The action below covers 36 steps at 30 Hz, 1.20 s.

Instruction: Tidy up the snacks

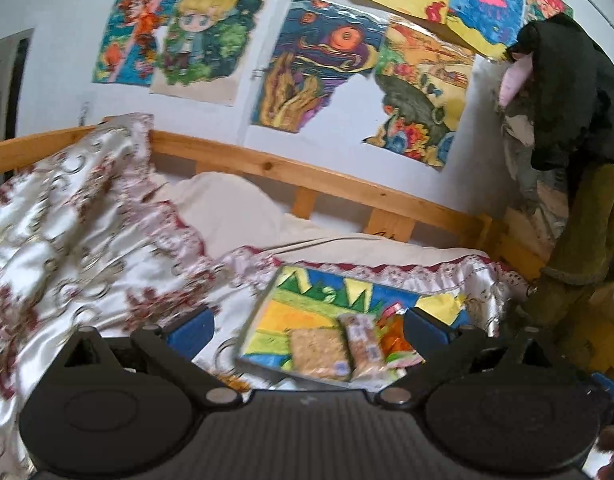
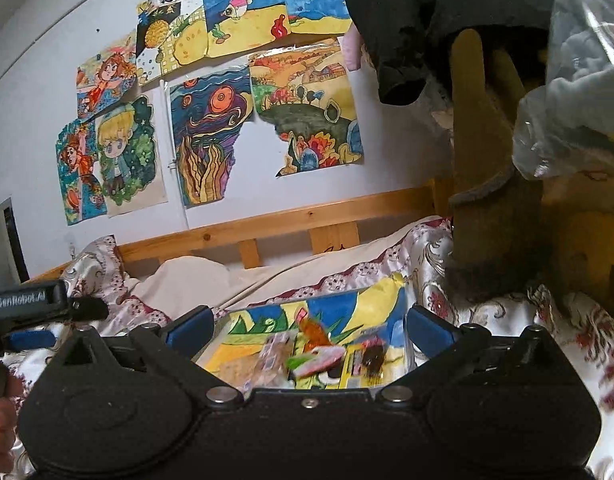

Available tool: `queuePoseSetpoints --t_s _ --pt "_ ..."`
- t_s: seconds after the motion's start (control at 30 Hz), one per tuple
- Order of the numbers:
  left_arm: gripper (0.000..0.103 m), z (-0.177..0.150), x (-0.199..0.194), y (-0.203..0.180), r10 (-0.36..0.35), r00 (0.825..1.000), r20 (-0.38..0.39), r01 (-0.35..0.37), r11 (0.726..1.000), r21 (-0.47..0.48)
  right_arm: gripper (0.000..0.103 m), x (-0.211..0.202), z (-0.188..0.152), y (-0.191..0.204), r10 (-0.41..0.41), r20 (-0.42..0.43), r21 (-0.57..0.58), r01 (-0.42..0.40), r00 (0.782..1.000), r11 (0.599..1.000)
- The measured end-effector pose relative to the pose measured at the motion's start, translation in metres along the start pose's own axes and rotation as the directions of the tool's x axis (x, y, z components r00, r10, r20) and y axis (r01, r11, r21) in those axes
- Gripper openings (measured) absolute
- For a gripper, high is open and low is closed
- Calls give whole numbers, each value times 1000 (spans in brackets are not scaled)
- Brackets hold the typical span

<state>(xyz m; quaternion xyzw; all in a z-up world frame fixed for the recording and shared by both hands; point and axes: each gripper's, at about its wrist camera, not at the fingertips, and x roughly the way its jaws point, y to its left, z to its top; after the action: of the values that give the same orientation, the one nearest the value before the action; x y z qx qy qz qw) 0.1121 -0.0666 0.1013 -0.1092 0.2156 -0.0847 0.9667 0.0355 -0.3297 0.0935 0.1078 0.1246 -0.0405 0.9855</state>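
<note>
Several wrapped snacks lie on a colourful painted board (image 1: 307, 304) on the bed. In the left wrist view I see a square cracker pack (image 1: 317, 352), a long patterned bar (image 1: 363, 346) and an orange packet (image 1: 397, 344). My left gripper (image 1: 307, 330) is open and empty above them. In the right wrist view the board (image 2: 347, 308) holds a pale bar (image 2: 273, 356), a pink-green packet (image 2: 317, 360), an orange packet (image 2: 313, 330) and a dark packet (image 2: 373, 356). My right gripper (image 2: 311, 328) is open and empty over them. The left gripper (image 2: 27, 308) shows at the far left.
A satin patterned bedspread (image 1: 87, 220) covers the bed, with a white pillow (image 1: 235, 204) by the wooden rail (image 1: 327, 180). Drawings (image 1: 307, 60) hang on the wall. Dark clothes (image 2: 447, 12), olive trousers (image 2: 487, 168) and a plastic bag (image 2: 579, 92) hang at the right.
</note>
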Motion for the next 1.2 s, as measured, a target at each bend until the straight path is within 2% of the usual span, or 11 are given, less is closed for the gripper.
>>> queuePoseSetpoints --t_s 0.2,0.33,0.73,1.1,1.2 --pt "102 -20 -19 21 33 999 -22 -34 999 -27 102 -21 -7 10 1 6 -26 -1 1000 1000" --pt "102 -30 -27 29 43 999 -31 -44 999 -13 102 -32 -12 14 9 10 -37 -8 1000 999" --pt "102 -61 -47 55 61 998 -32 -60 998 21 102 -41 -40 19 -10 -50 -38 8 999 999" --pt "102 -90 -33 69 71 994 -85 -64 994 85 102 -23 -76 32 -29 -175 -88 13 984 996" --pt "102 -94 -26 73 68 991 -118 -61 996 65 102 -18 -84 36 -30 -198 -102 10 980 995"
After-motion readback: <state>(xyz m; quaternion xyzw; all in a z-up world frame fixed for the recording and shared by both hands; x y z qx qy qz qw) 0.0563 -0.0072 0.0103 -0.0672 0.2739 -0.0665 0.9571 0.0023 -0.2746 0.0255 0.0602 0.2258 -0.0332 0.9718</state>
